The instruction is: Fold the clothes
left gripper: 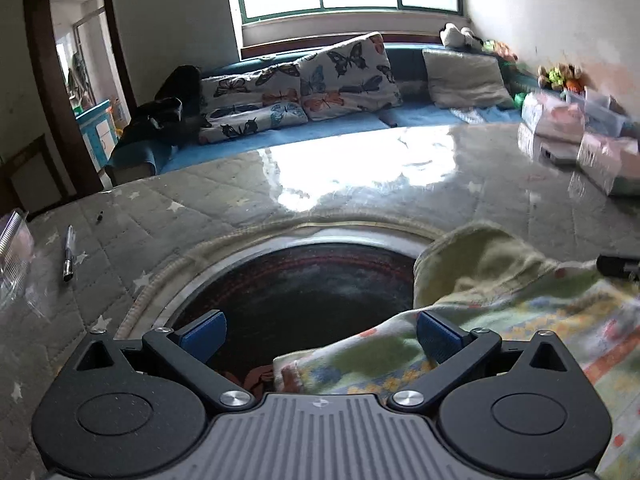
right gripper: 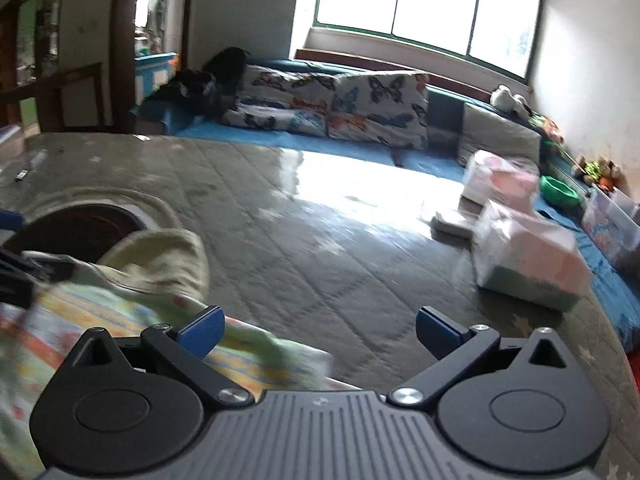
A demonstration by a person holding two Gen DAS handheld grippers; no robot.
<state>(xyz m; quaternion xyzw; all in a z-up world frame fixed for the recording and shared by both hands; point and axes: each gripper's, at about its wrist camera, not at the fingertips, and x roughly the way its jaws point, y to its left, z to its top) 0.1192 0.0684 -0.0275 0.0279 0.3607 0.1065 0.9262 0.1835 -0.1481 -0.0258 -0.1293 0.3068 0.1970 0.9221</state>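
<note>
A pale green and patterned garment (left gripper: 500, 300) lies bunched on the quilted grey table (left gripper: 360, 184), partly over the rim of a round dark opening (left gripper: 296, 296). My left gripper (left gripper: 320, 336) is open; its right pad touches the cloth's edge and its left pad hangs over the opening. In the right wrist view the same garment (right gripper: 152, 264) lies at lower left. My right gripper (right gripper: 320, 332) is open and empty above the table (right gripper: 340, 240), its left pad over the cloth's near edge. Part of the other gripper (right gripper: 24, 272) shows at the left edge.
A pen (left gripper: 69, 254) and a clear plastic box (left gripper: 14, 240) lie on the table's left. Pink and white wrapped packages (right gripper: 528, 252) stand at the right. Behind the table is a blue sofa with butterfly cushions (left gripper: 296, 88), under a bright window.
</note>
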